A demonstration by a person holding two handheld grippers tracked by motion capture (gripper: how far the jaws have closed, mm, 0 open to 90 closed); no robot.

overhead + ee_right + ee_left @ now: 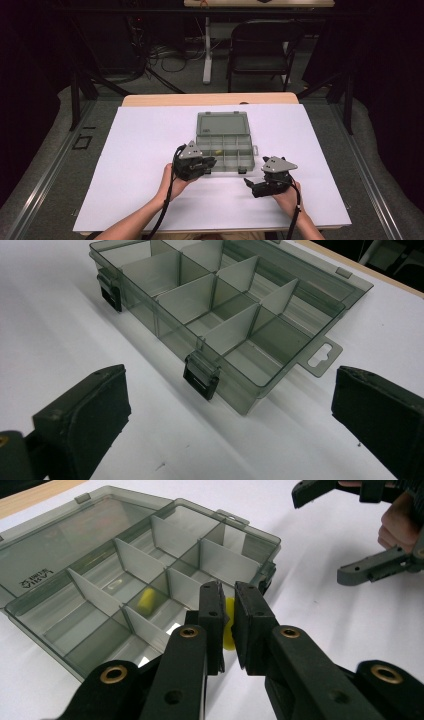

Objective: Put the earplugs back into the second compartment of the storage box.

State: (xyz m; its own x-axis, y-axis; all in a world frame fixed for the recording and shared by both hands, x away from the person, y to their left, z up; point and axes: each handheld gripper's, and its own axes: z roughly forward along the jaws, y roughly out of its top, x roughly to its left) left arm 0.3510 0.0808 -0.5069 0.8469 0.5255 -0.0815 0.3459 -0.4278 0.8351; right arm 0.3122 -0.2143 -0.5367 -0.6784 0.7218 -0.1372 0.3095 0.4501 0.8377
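On the white table (140, 165) sits an open compartment box (223, 137). The left gripper (227, 625), jaws nearly shut, pinches a small yellow piece (229, 630) over its near edge; best centred above one compartment before release. The right gripper (225, 405) waits wide open, empty.

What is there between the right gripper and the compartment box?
Nothing: between the open right gripper and the compartment box lies a bare stretch of white table cover, seen in the right gripper view.

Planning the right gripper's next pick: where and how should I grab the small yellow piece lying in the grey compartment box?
Probably from straight above: the small yellow piece lies low between upright dividers, so span its short width, jaws parallel to those walls.
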